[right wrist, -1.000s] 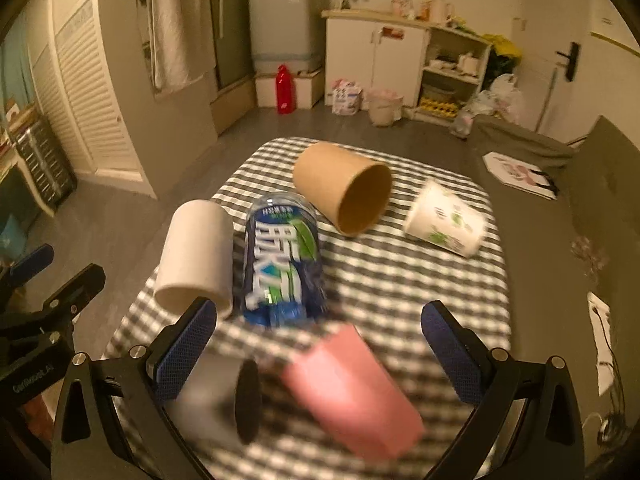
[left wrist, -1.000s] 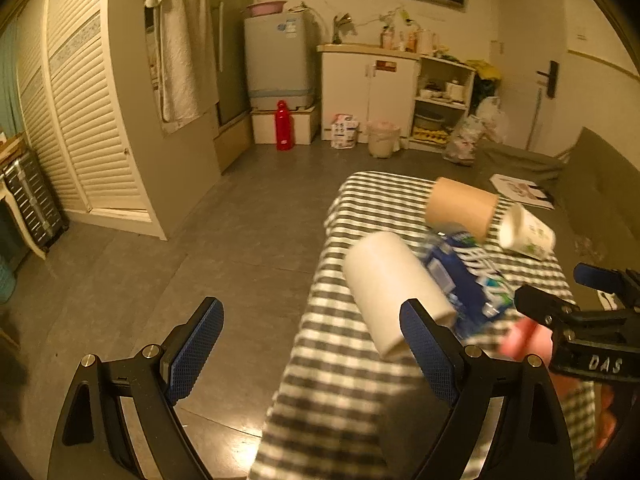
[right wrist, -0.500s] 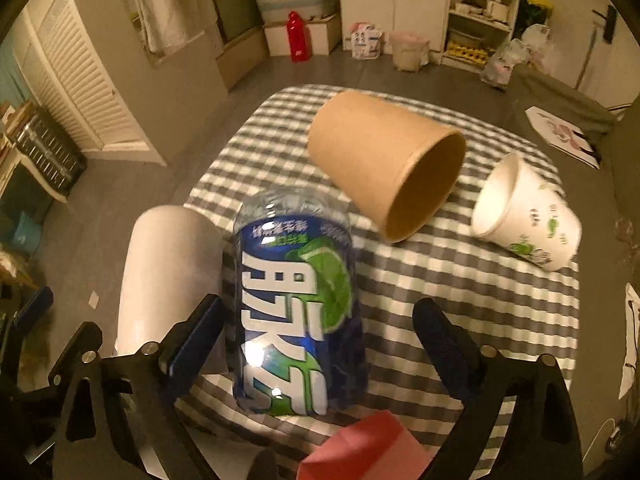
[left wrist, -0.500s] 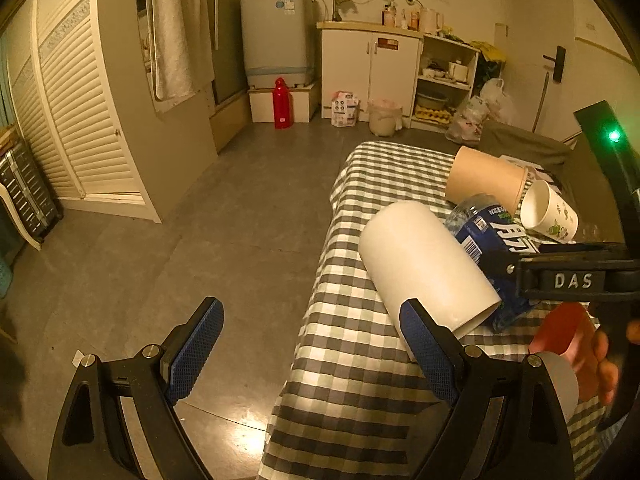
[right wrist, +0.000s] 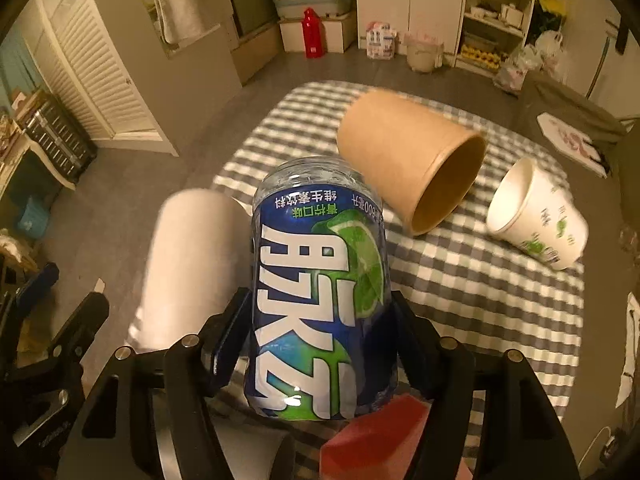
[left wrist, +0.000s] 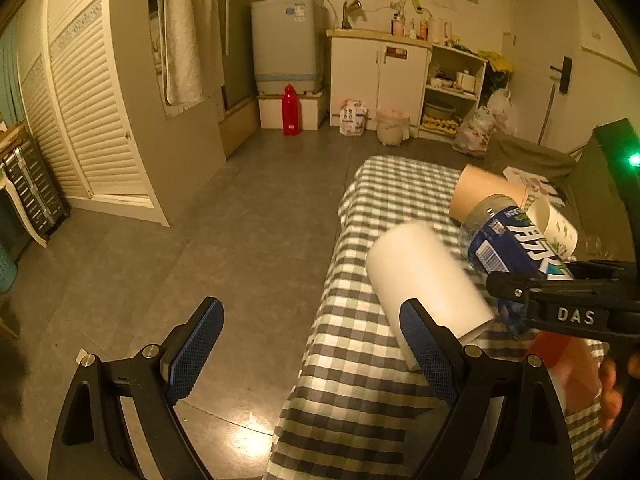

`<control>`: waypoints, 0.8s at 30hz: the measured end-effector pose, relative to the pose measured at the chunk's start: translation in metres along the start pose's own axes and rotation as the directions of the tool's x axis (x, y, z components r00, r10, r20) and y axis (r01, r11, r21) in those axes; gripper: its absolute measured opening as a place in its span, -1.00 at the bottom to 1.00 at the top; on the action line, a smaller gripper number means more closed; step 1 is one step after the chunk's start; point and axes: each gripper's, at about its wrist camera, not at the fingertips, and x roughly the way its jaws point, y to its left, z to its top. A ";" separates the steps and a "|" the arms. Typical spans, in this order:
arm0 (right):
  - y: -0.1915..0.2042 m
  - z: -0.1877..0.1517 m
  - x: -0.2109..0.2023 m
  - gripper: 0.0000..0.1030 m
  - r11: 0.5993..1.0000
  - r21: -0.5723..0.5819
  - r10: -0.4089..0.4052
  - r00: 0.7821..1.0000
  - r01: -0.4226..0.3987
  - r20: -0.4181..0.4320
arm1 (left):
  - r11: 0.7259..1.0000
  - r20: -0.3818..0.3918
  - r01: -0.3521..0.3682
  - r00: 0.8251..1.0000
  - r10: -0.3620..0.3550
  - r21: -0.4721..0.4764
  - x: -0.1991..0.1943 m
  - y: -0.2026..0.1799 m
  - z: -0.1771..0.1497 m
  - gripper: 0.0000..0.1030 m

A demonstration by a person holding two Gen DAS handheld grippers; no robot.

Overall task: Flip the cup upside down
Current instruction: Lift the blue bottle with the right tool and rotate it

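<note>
Item: blue-labelled clear plastic cup (right wrist: 320, 304), cut from a drink bottle, lying on its side on the grey-checked tablecloth (right wrist: 472, 280). Pinched across the body by right gripper (right wrist: 320, 340), jaws closed on it. Left of cup: white cylindrical cup (left wrist: 428, 276). Beyond cup: brown paper cup (right wrist: 408, 160). Left gripper (left wrist: 312, 356): jaws spread, empty, left of cup. Step judged: grasp made. Next: lift, rotate mouth downward, set down.

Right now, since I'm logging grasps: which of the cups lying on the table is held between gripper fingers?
The blue-labelled clear plastic cup: the right gripper clamps its sides. The plain white, brown and printed white cups lie untouched.
</note>
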 end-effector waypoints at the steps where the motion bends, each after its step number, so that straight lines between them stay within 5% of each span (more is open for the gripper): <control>1: 0.002 0.000 -0.009 0.29 1.000 -0.006 -0.001 1.000 0.001 0.015 | 1.000 0.011 -0.003 1.000 0.003 0.001 -0.006 -0.001 0.002 0.80; 7: 0.011 -0.015 -0.075 0.29 1.000 -0.014 -0.003 0.995 0.004 0.102 | 0.999 0.064 -0.026 0.998 0.024 0.032 -0.045 -0.008 0.007 0.80; 15: 0.017 -0.077 -0.161 0.30 0.998 0.027 -0.056 0.984 0.052 0.166 | 0.998 0.114 0.035 0.993 -0.041 0.047 -0.108 -0.011 -0.011 0.80; 24: 0.016 -0.163 -0.165 0.30 0.988 0.128 -0.101 0.987 0.085 0.126 | 0.996 0.073 0.064 0.995 -0.068 0.057 -0.133 -0.011 -0.061 0.80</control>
